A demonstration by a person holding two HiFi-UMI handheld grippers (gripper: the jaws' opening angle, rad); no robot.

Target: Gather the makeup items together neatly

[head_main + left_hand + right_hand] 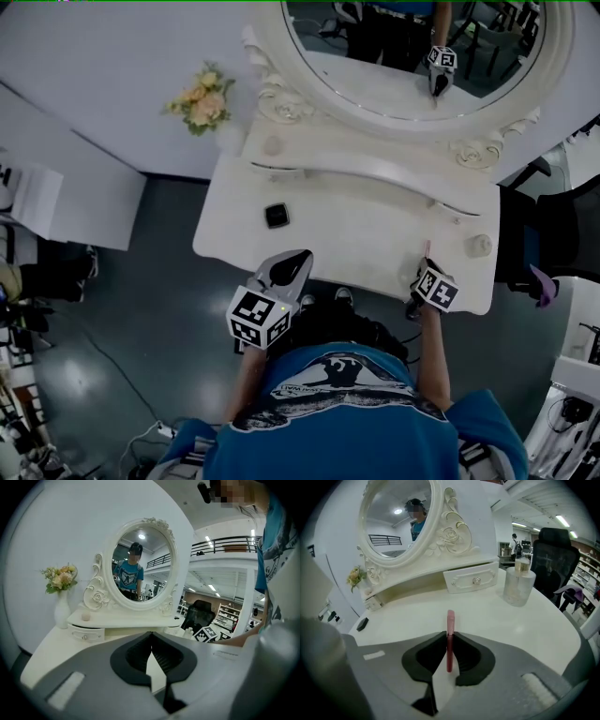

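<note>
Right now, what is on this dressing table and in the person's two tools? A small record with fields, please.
Surface: white dressing table with an oval mirror
Left tool: jaws together, nothing between them, at the table's front edge
Right tool: closed on a slim pink makeup stick that pokes out past the tips
Loose on the table: small black case left of centre; clear bottle at the right end
Beside the mirror: flowers in a white vase
</note>
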